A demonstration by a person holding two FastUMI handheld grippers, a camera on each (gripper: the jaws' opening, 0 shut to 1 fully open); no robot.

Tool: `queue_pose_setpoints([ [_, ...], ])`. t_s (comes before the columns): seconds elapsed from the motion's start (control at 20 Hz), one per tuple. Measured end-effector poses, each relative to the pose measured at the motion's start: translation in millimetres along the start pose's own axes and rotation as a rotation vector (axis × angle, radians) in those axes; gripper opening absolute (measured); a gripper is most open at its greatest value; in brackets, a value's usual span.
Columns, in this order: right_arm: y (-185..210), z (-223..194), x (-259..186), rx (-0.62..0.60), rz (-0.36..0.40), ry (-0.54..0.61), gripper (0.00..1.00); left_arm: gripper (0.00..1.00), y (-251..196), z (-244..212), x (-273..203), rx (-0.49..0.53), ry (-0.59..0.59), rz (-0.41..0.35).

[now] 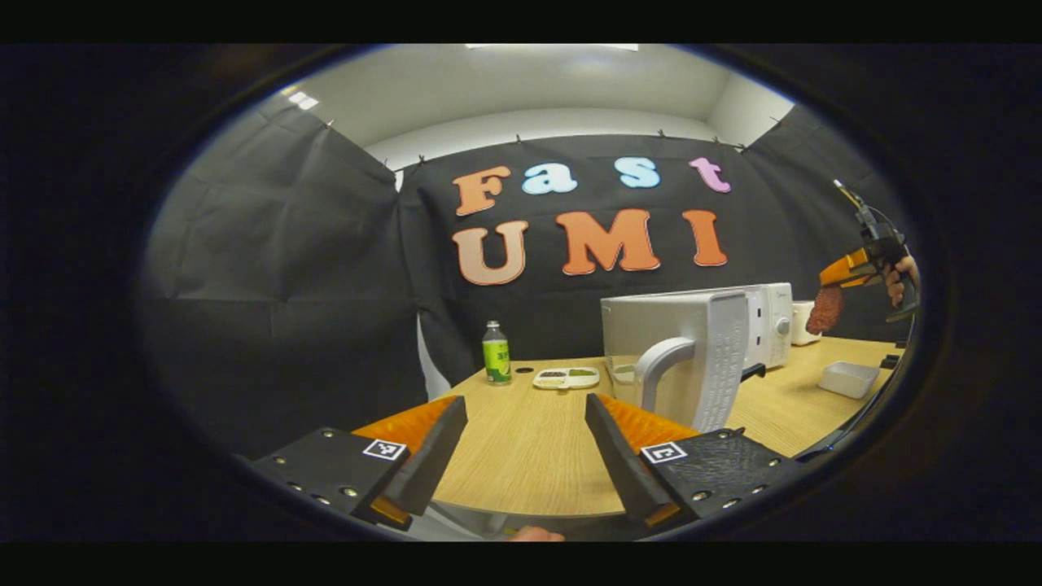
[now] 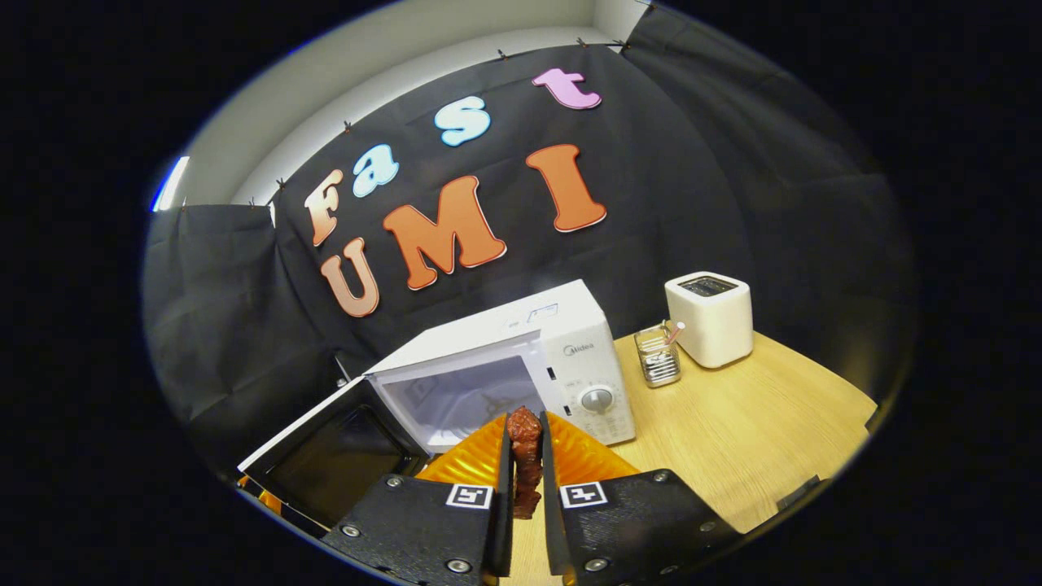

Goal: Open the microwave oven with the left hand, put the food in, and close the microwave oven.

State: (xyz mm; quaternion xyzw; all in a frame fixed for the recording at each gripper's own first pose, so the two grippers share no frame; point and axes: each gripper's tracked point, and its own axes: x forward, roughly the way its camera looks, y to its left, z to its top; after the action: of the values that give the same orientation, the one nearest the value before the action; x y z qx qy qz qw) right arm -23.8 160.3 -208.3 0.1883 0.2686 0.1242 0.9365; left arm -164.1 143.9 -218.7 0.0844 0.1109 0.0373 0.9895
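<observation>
Left gripper [image 1: 525, 456] low over the table [image 1: 529, 439], fingers spread wide and holding nothing; beyond it a bottle [image 1: 496, 352], a tray [image 1: 566, 378], then the microwave [image 1: 761, 325] with its door [image 1: 692, 358] swung open. Right gripper [image 2: 525, 480] clamps the food [image 2: 525, 456], a reddish-brown chunk, between both fingers, raised just in front of the microwave's open cavity [image 2: 464, 403]. Right of the microwave stand a wire holder [image 2: 657, 356] and a toaster [image 2: 710, 319].

Left gripper [image 1: 521, 456]: fingers spread wide apart, nothing between them, held low and level. Right gripper [image 2: 525, 472]: fingers closed together, clamped on a piece between them; raised high, grasped by a hand [image 1: 899, 281].
</observation>
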Motion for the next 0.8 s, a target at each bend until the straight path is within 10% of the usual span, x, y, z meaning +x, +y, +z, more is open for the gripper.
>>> queue_pose_setpoints([
  [0.8,77,-50,127,0.188,0.058,0.033,0.16,0.88,37,-29,-4,-0.040,0.072,0.073],
])
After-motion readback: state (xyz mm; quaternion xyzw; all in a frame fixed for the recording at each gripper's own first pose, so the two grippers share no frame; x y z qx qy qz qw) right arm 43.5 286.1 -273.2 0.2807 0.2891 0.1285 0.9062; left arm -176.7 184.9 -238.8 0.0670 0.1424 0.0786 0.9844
